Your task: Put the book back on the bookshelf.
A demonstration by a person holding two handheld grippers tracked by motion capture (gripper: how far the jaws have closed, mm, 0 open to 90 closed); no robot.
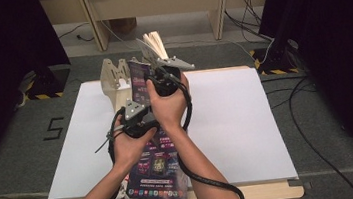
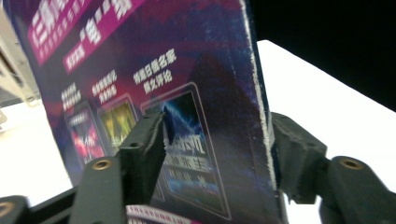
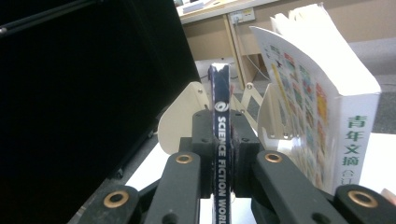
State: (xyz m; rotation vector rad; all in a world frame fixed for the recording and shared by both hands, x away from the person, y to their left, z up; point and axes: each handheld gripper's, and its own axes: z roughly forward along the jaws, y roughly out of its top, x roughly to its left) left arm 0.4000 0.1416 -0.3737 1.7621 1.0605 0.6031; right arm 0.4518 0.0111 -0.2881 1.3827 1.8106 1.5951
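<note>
My right gripper [image 1: 152,71] [image 3: 223,135] is shut on the spine of a thin purple magazine [image 1: 139,76] [image 3: 219,88] that reads SCIENCE FICTION WORLD, and holds it upright and edge-on before a pale wooden book stand [image 1: 114,76] [image 3: 180,116]. A thick white book [image 1: 155,41] [image 3: 327,93] stands in the stand to the magazine's right, its pages fanned. My left gripper [image 1: 138,104] [image 2: 219,140] sits just below and nearer. Its jaws stand wide on either side of the purple cover [image 2: 140,56], which lies aslant between them: the left pad [image 2: 149,140] is in front of the cover, the right pad [image 2: 292,154] behind its edge.
Another purple magazine [image 1: 158,174] lies flat at the near table edge under the forearms. A white sheet [image 1: 237,122] covers the tabletop. Dark curtains stand on both sides, with cables on the floor at right and desk legs beyond the table.
</note>
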